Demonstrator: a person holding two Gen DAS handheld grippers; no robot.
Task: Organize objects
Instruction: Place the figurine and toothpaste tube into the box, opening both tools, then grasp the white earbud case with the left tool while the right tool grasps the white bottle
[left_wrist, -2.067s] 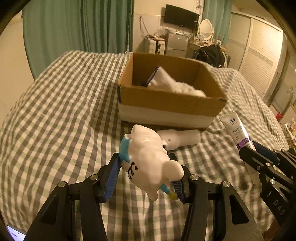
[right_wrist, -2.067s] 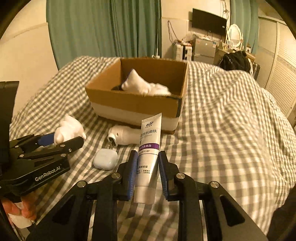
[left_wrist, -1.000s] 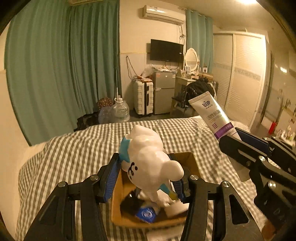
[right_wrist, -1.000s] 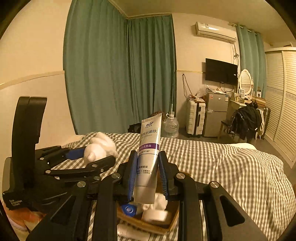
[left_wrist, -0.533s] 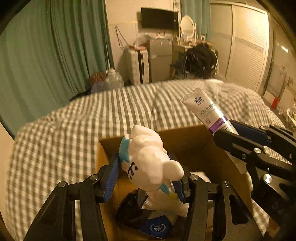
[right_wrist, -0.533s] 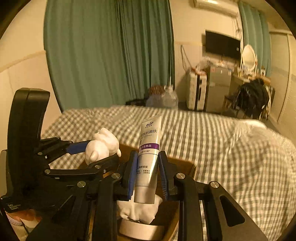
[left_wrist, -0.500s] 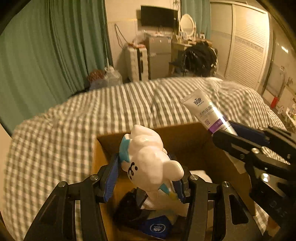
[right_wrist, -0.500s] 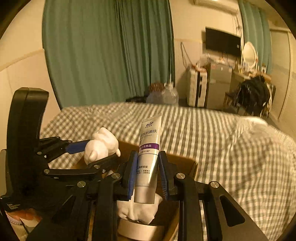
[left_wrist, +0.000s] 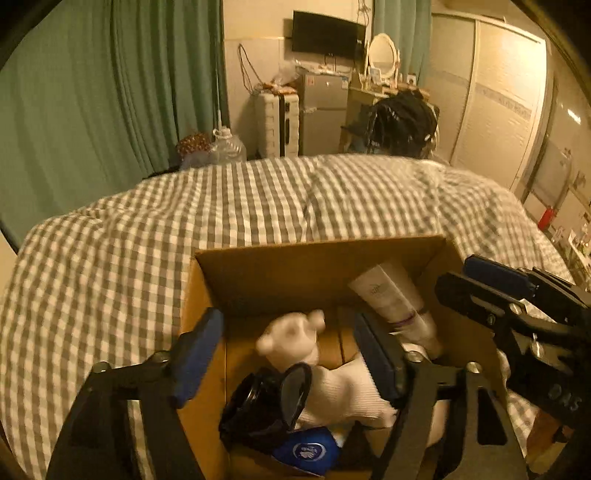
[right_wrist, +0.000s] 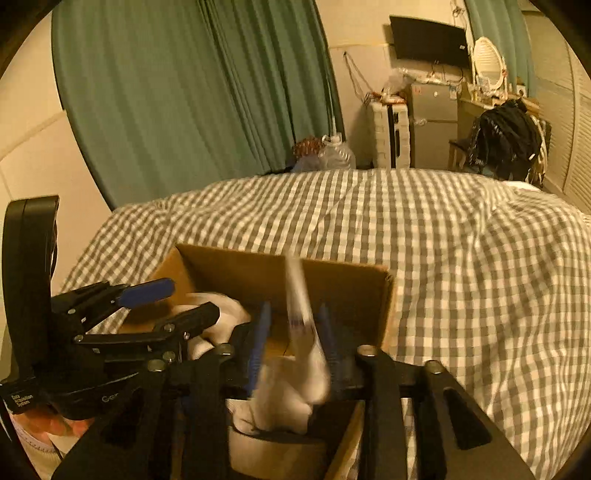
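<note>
Left wrist view. I had the left gripper (left_wrist: 286, 345) over the cardboard box (left_wrist: 317, 254) on the checked bedspread (left_wrist: 110, 258). Its jaws were opening, blue pads well apart, nothing pinched. The white figurine (left_wrist: 291, 341) was below and between them, free of both pads, blurred, inside the box. One figurine counted. I judged it hard and glossy, likely brittle and slippery; best taken across its round body, not by the thin limbs. One toothpaste tube (left_wrist: 395, 301) leaned against the far right corner of the box. Also in the box: one black jar (left_wrist: 266, 402) with its lid tipped, one blue-labelled item (left_wrist: 306, 450), one white ribbed cloth (left_wrist: 343, 391). The right gripper (left_wrist: 491, 291) showed at the right edge, over the box rim.

Right wrist view. The right gripper (right_wrist: 293, 332) had its jaws opening, and the toothpaste tube (right_wrist: 301, 317) was a blurred streak between the pads, apparently loose and dropping into the cardboard box (right_wrist: 332, 280). I could not tell whether either pad touched it. I judged the tube light and soft-walled, squashy mid-body; the stiffer crimped end or the cap shoulder would take a grip better. The left gripper (right_wrist: 173, 299) stood at the left, fingers spread, a person's hand (right_wrist: 51, 424) under it. One box, two grippers.
</note>
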